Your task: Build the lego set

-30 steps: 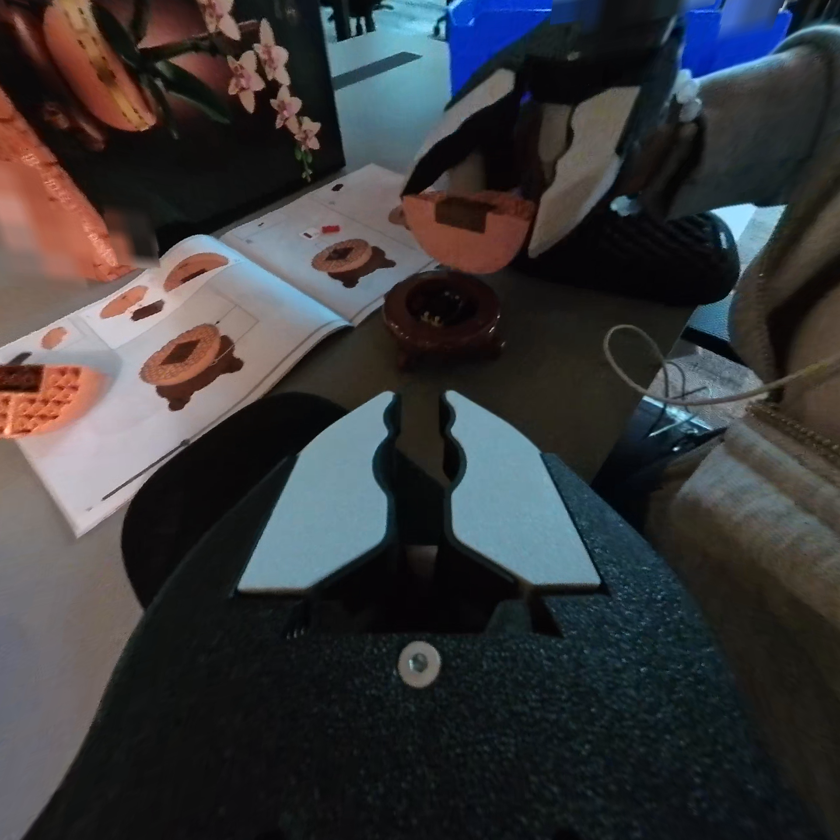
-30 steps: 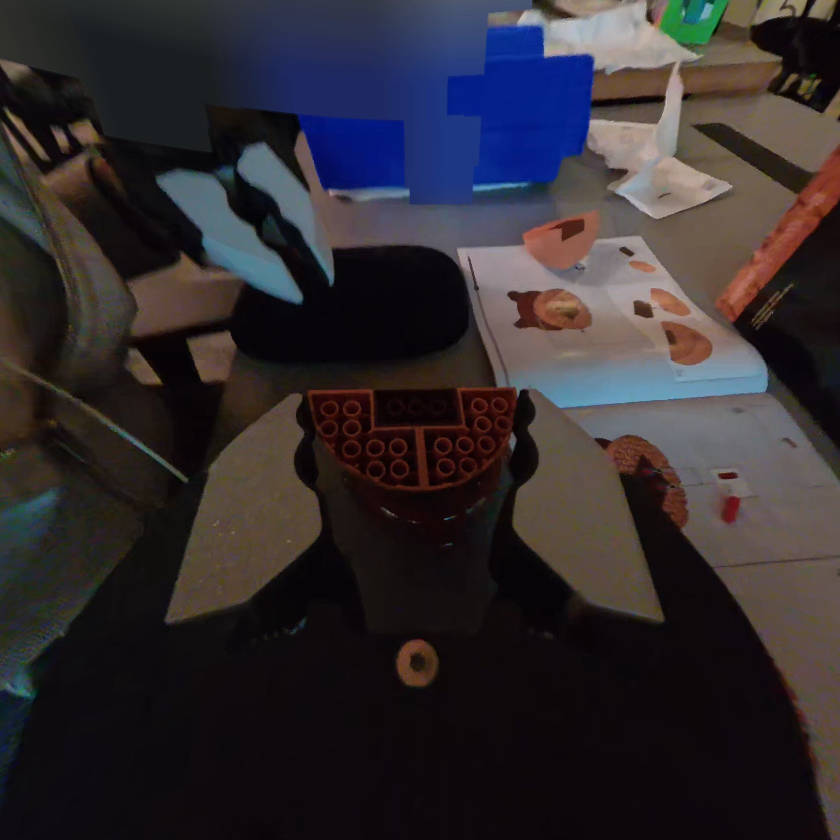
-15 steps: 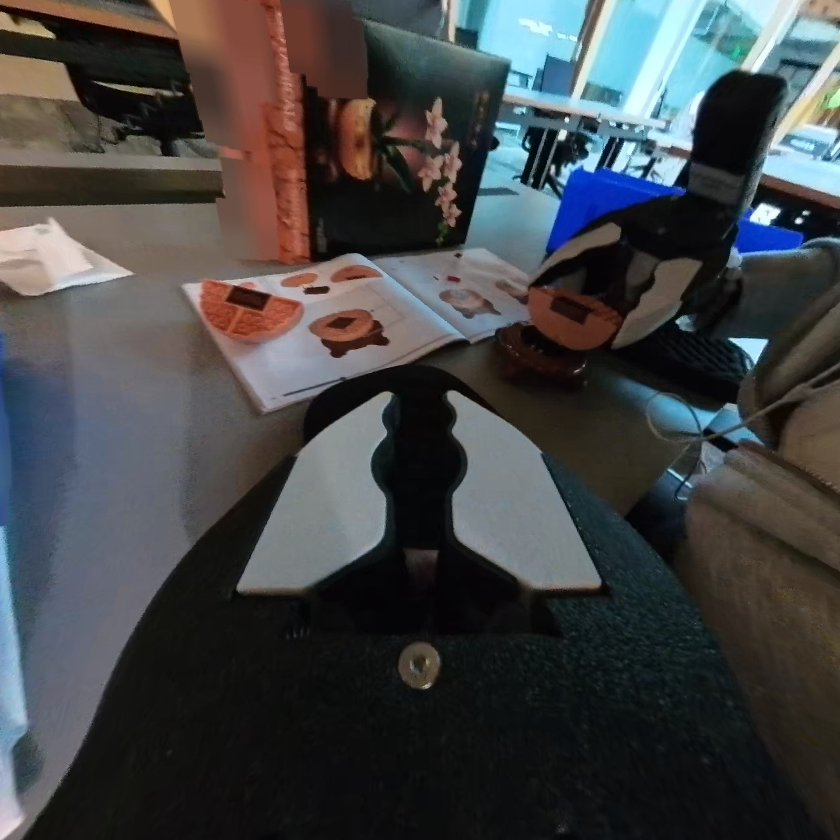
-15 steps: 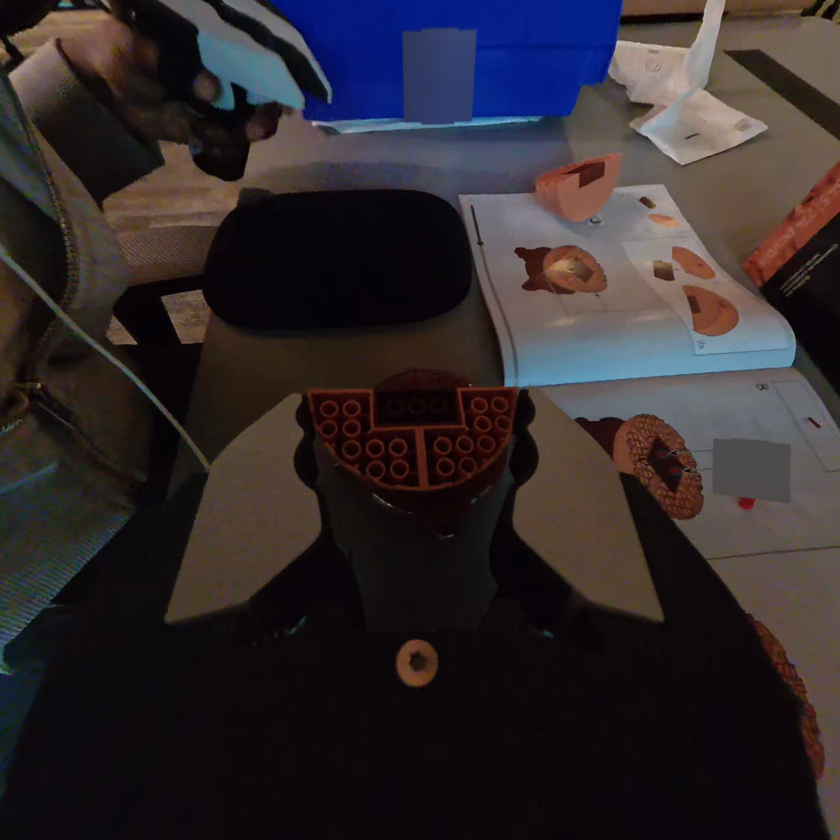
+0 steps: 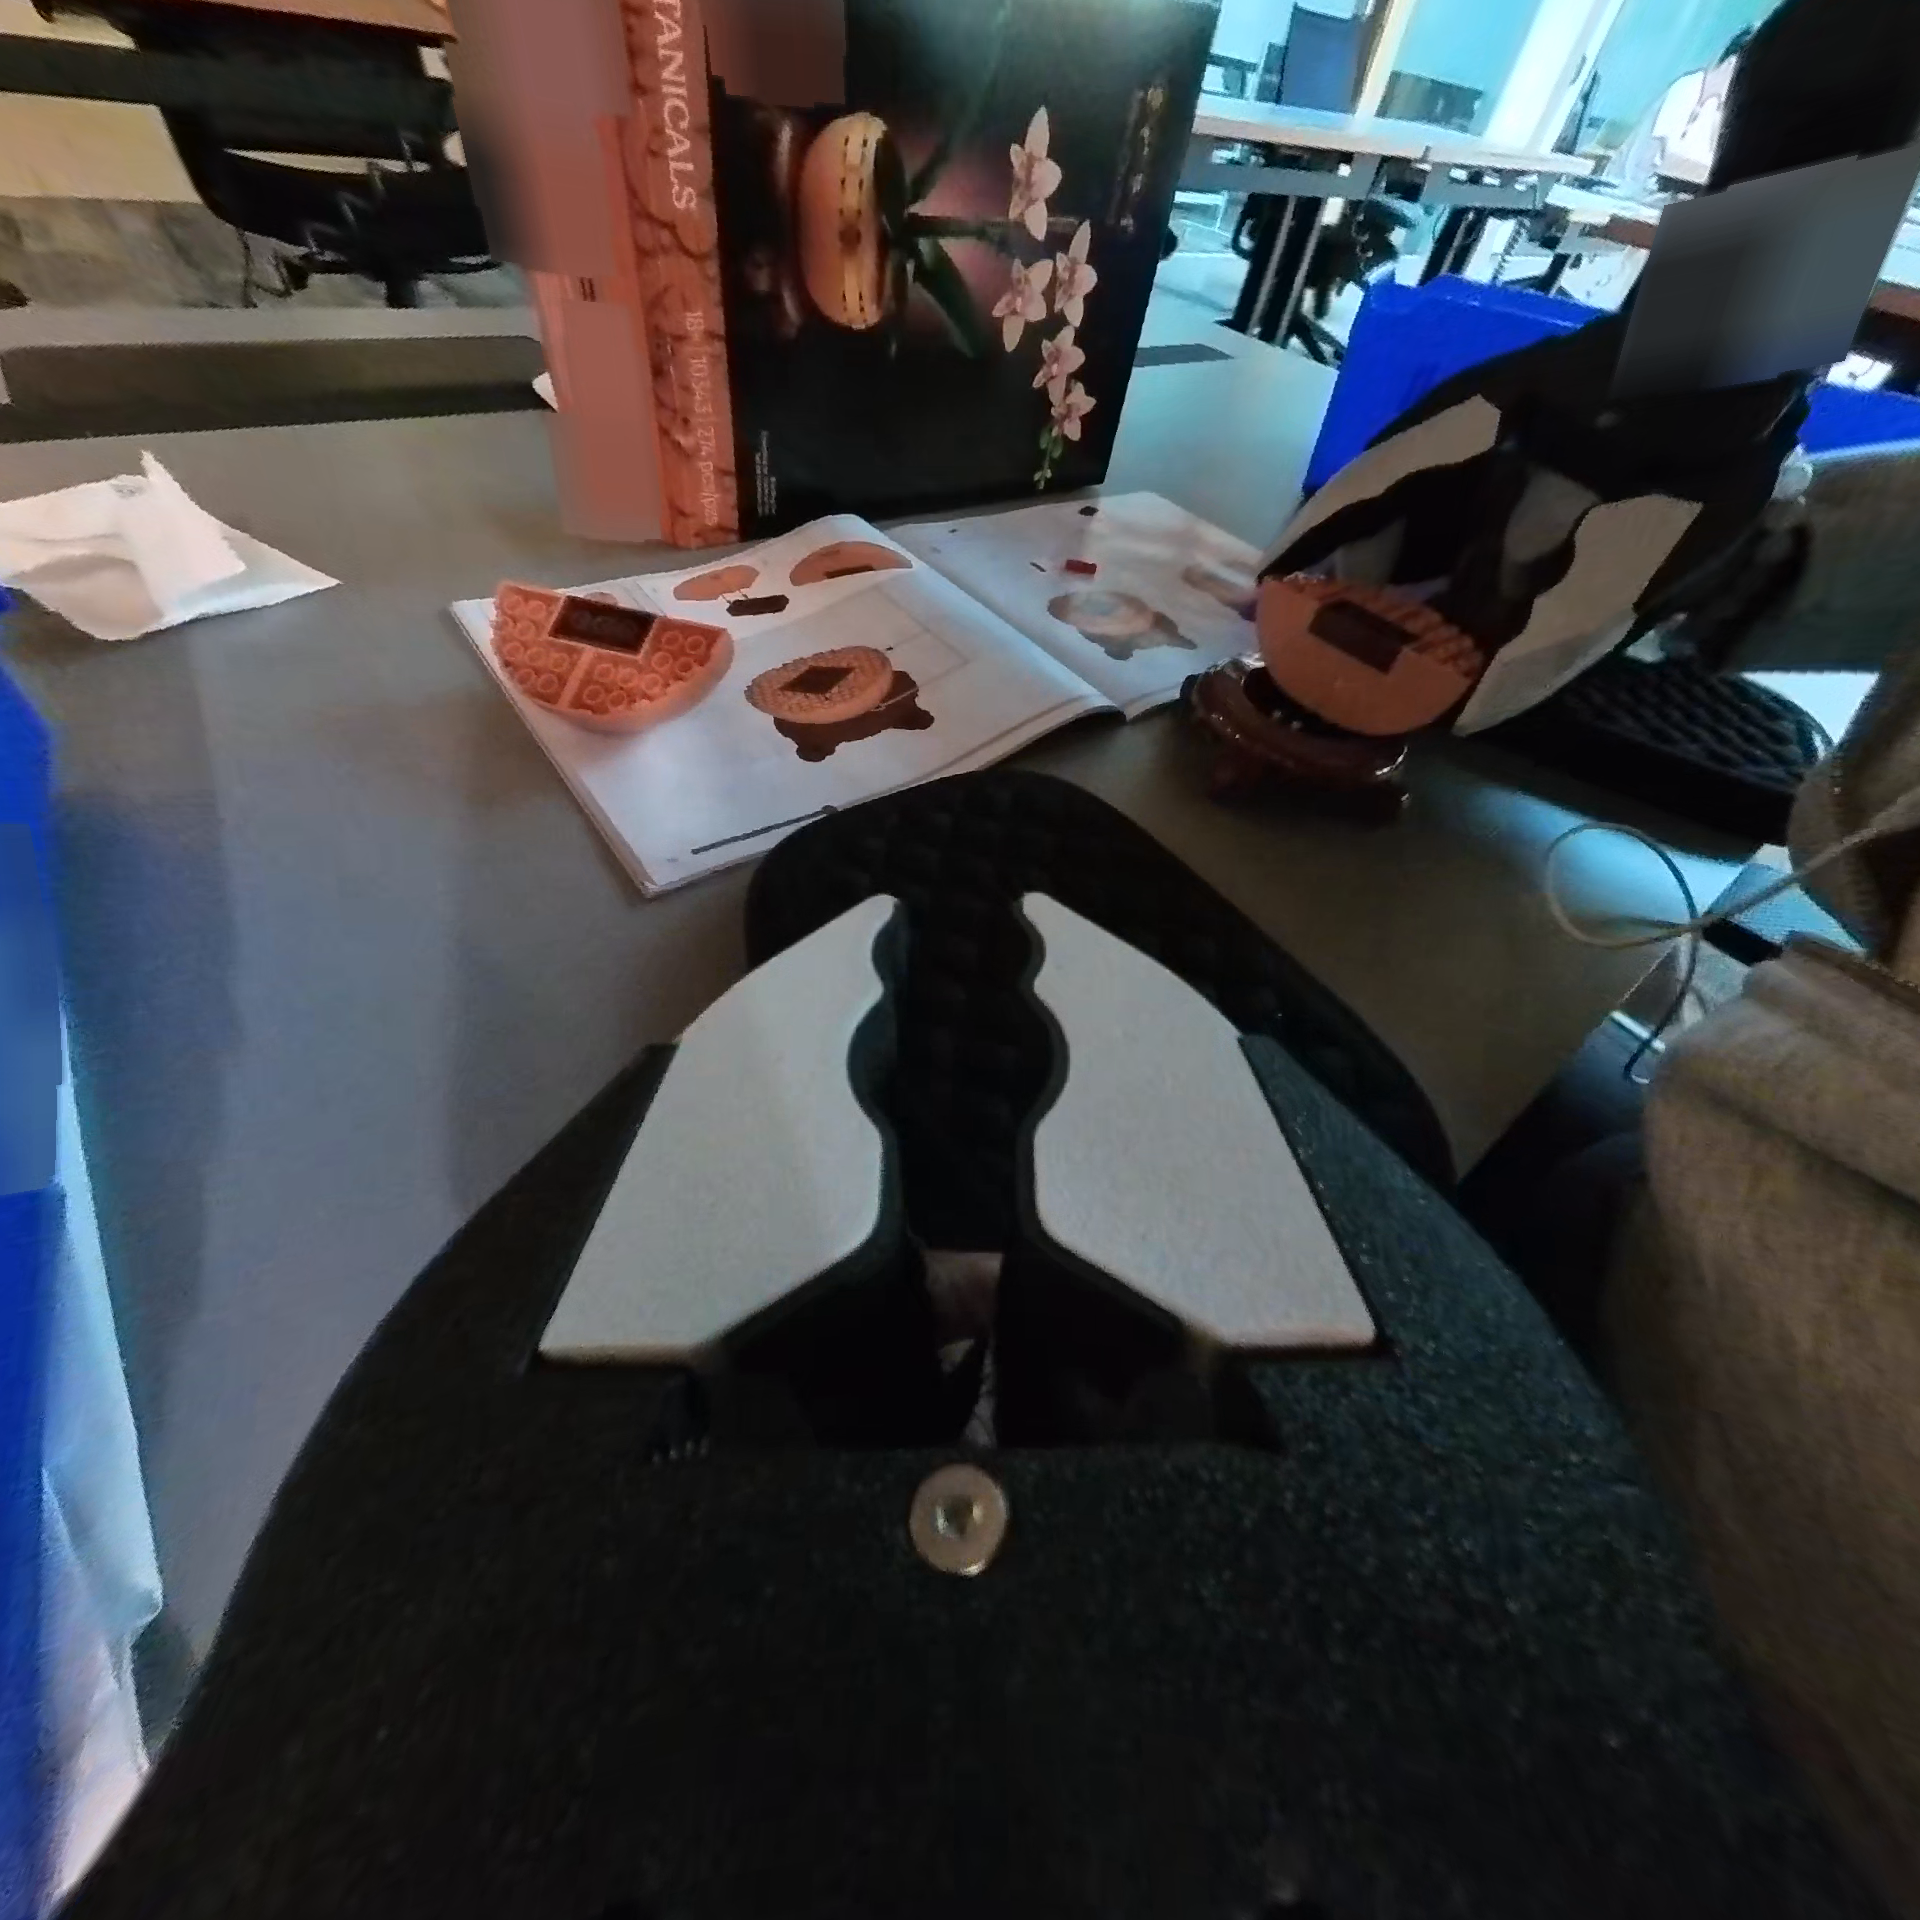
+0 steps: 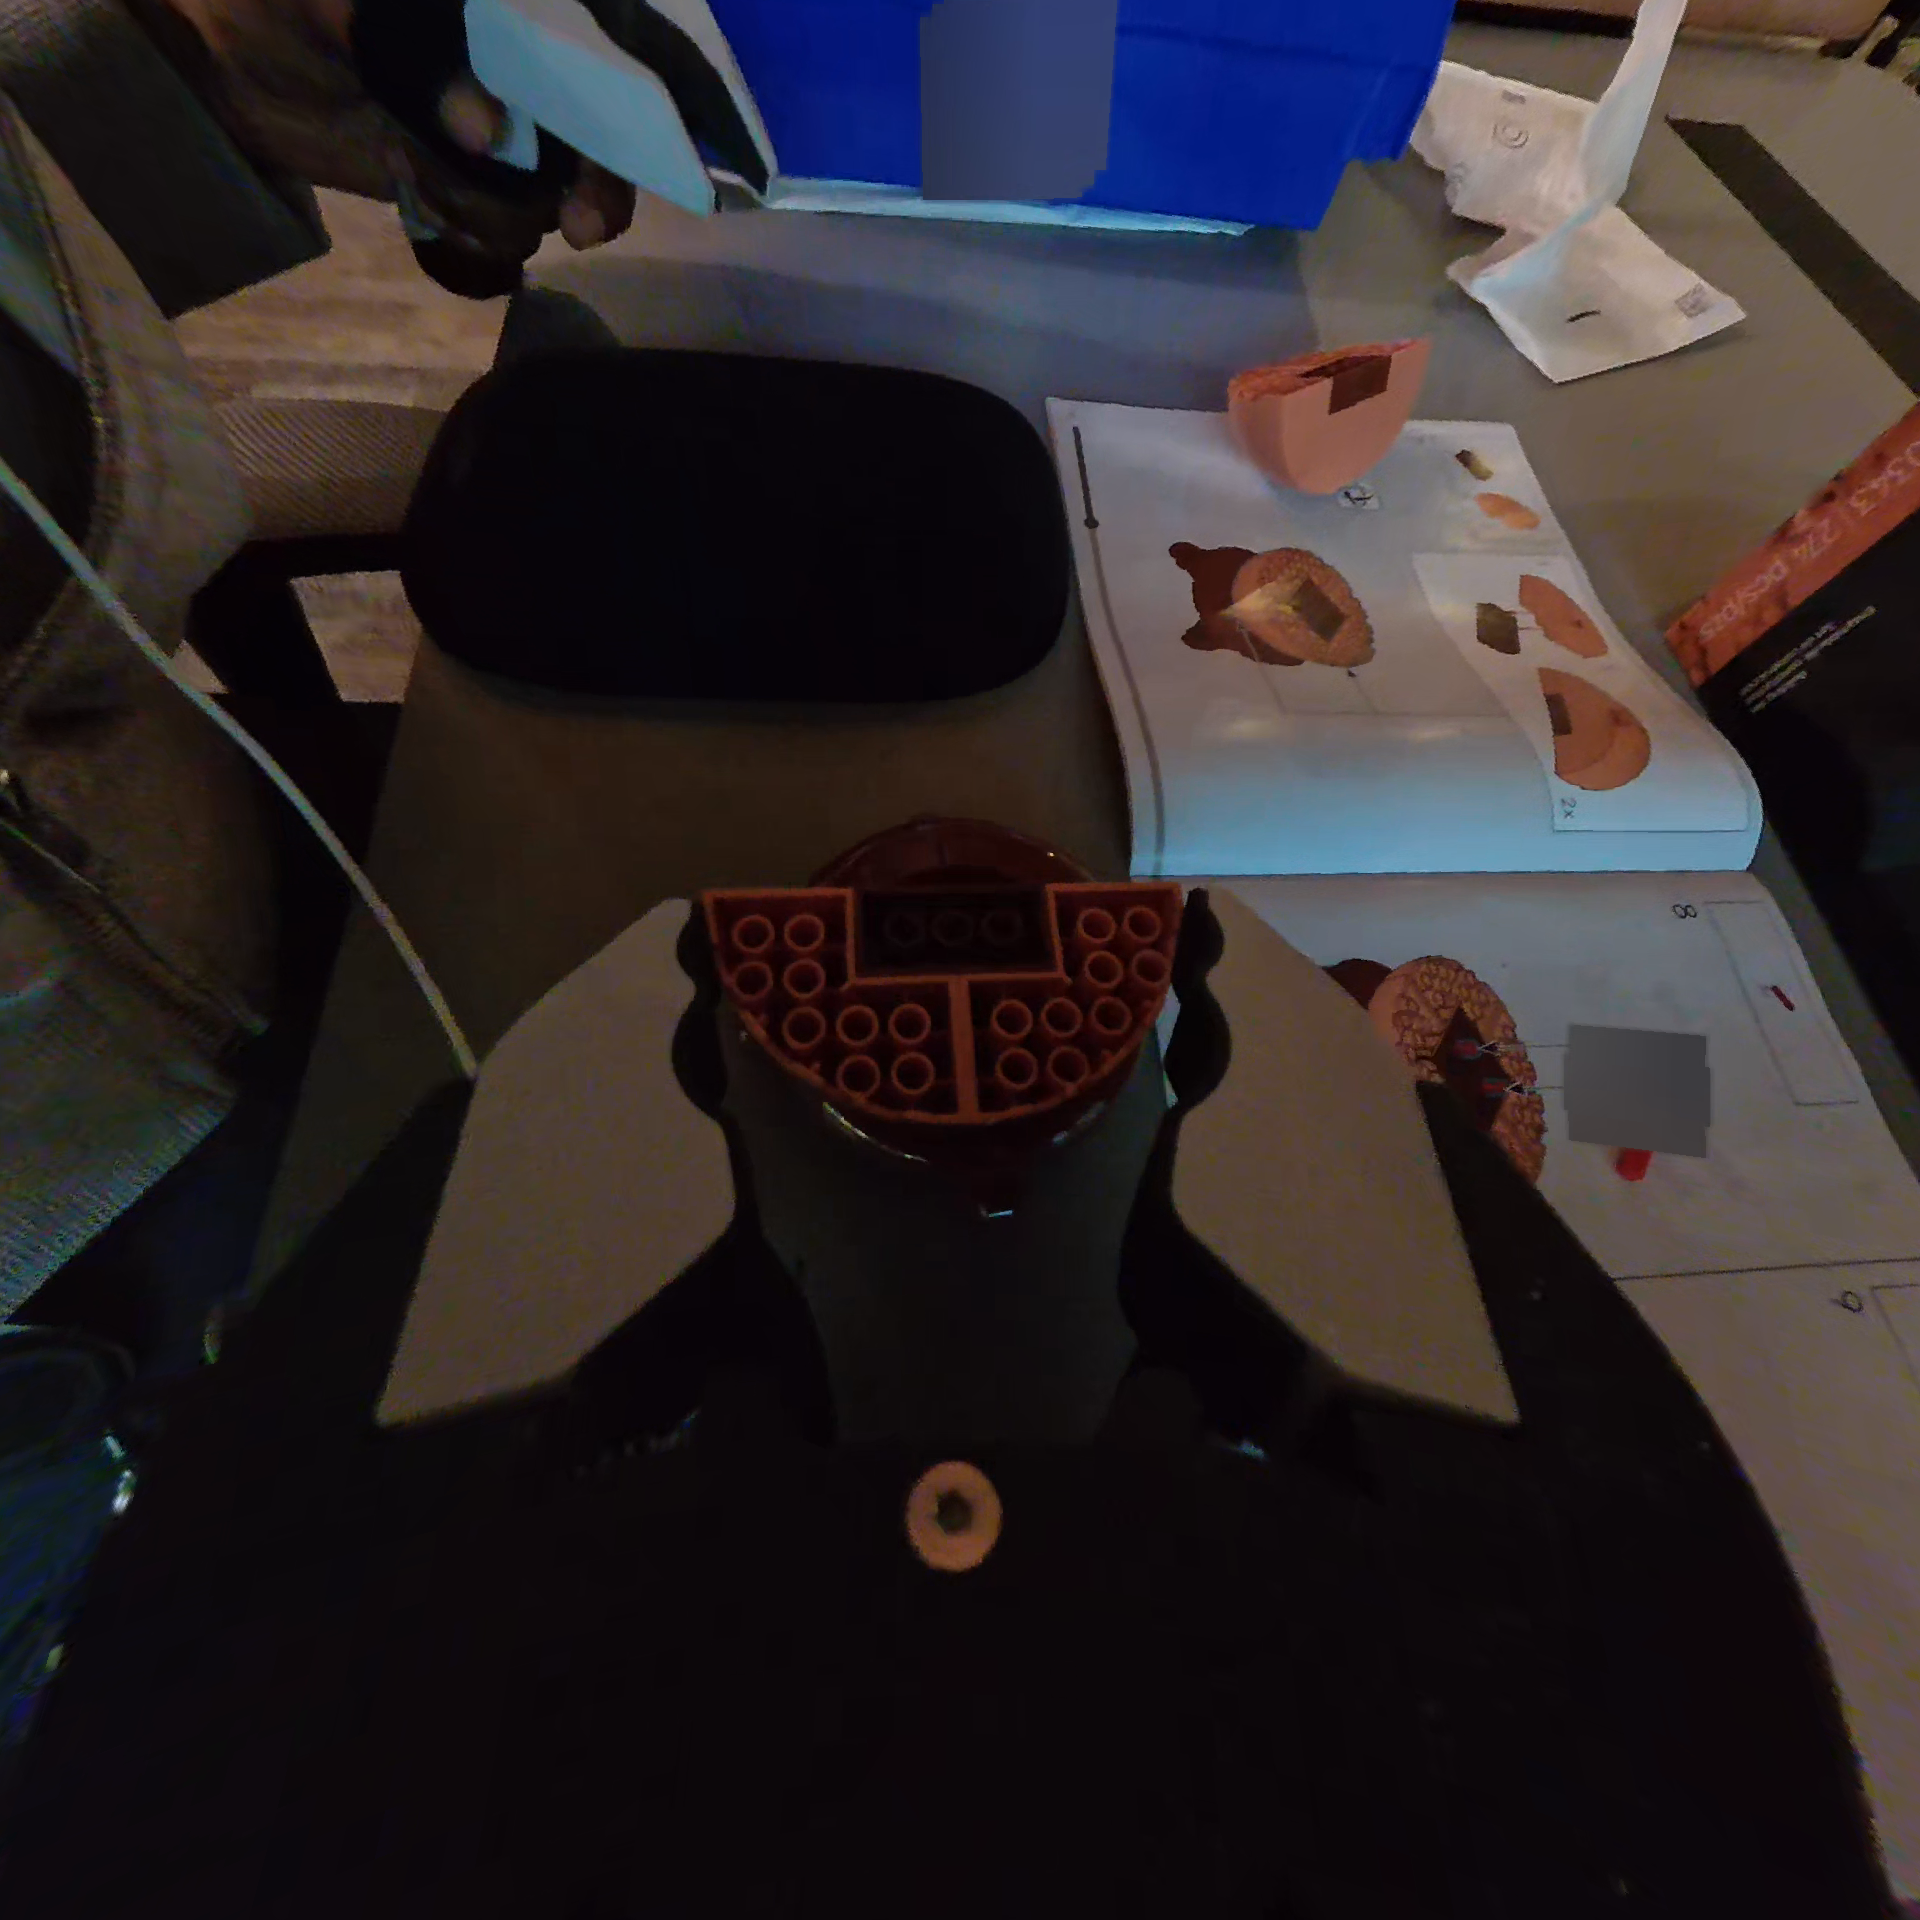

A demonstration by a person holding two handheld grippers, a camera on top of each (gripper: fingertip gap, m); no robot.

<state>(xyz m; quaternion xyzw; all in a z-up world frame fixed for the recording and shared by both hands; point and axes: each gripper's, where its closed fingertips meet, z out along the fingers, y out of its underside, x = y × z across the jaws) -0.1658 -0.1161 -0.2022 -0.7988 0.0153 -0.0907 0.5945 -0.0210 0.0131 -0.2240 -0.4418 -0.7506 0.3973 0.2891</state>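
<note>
My right gripper [image 6: 940, 935] is shut on a half-round orange brick plate [image 6: 940, 997], studs facing away and underside toward the camera. It holds the plate tilted just over a dark brown round base [image 6: 935, 852] on the grey table. In the left wrist view the same plate [image 5: 1351, 665] sits right at the top of the base [image 5: 1299, 748]. My left gripper [image 5: 961, 909] hovers above a black pad [image 5: 1039, 831]; its fingers stand slightly apart with nothing between them. A second half-round orange piece [image 5: 608, 665] lies on the open booklet [image 5: 935, 665].
A dark product box [image 5: 883, 260] stands behind the booklet. A blue bin [image 6: 1039, 104] and torn white paper bags [image 6: 1558, 208] lie at the table's far side. A small red piece [image 6: 1631, 1162] rests on the booklet page. A person's sleeve [image 5: 1766, 1247] is at the right. About 20 centimeters separates my left fingertips from my right.
My left gripper has risen and pulled back from the base, staying empty. My right gripper has lowered the orange half plate close onto the brown base.
</note>
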